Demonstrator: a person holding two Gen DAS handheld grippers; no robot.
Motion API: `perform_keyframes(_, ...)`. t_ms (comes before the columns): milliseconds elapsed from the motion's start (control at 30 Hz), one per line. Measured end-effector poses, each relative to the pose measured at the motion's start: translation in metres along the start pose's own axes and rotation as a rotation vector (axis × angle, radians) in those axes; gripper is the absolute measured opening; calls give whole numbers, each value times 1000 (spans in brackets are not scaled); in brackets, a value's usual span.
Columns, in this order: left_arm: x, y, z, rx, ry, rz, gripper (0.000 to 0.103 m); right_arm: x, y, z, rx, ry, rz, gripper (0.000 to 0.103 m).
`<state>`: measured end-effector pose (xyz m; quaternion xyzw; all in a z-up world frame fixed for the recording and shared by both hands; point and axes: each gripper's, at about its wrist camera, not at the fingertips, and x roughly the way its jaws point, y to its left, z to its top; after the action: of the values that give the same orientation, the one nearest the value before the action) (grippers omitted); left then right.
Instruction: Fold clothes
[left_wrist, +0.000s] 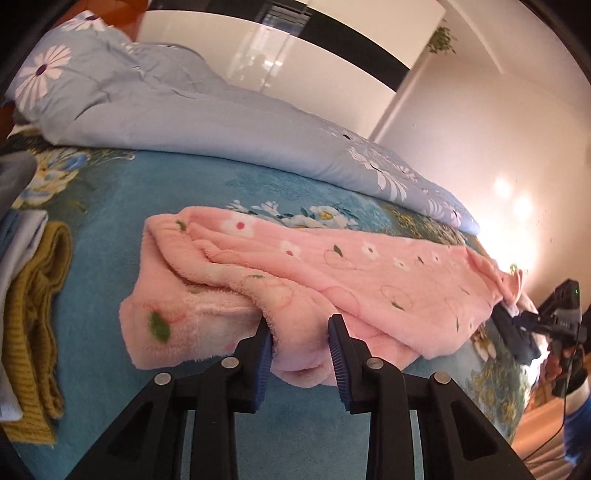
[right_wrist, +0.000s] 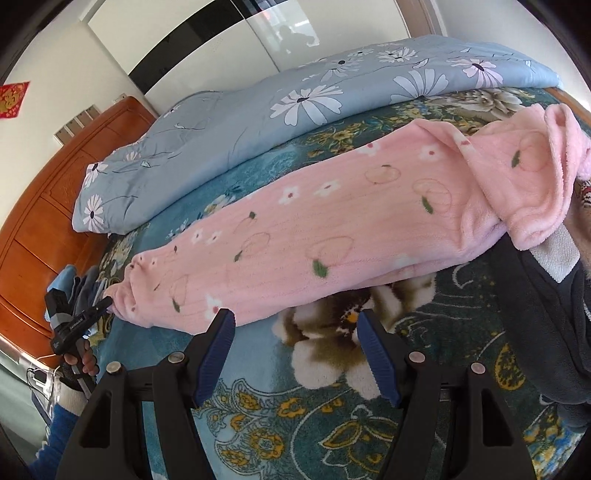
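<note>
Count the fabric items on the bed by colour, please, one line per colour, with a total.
Pink: 1, the fleece garment
Light blue with daisies: 1, the quilt
Mustard yellow: 1, the knit
Dark grey: 1, the garment
Teal floral: 1, the bed cover
Total: 5

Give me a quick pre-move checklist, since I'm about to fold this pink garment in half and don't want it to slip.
1. Left gripper at the near end of the pink garment, fleece between the open jaws: ok.
2. Left jaws closed on the fabric: not ok.
3. Right gripper over fabric: not ok; the jaws are open above the blue floral blanket, short of the garment's edge.
4. Garment lying long and flat: ok in the middle, bunched at both ends.
5. Dark garment lies apart from the pink end: cannot tell.
</note>
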<state>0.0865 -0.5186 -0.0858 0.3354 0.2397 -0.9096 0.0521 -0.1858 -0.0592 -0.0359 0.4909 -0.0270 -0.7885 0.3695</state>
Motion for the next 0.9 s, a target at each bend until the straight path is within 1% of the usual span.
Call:
perform_keyframes(67,11,-5,-2,57,28,0,44,5,2,-3,3,20,-13,70)
perform_keyframes(133,18,-8,-4,97,54,22,45,11,3,-5,10,34,-29,70)
perform_keyframes(200,15,-11,-7,113,36,28,39,16,2,-7,25,46,-38,70)
perform_keyframes(233,12,-11,-8,116,22,26,25,18,3,-7,31,52,-33,70)
perform_keyframes(300,-1,-8,-10,107,-21,5,18,22,5,-8,30,63,-32,70)
perform_keyframes(333,-12,-6,-8,96,-48,-10,10,23,5,-8,27,67,-35,70)
perform_keyframes(400,-29,-1,-7,79,-88,-25,9,25,6,-9,27,73,-37,70)
perform_keyframes(533,-40,9,-22,77,-60,46,7,27,6,-11,30,83,-29,70)
perform_keyframes(667,-52,19,-36,75,-32,118,7,30,1,-16,32,94,-21,70)
perform_keyframes(767,-61,26,-47,73,-11,171,7,32,-5,-21,65,106,-12,70)
perform_keyframes(900,-72,36,-62,71,17,243,7,27,-9,-26,67,111,-1,70)
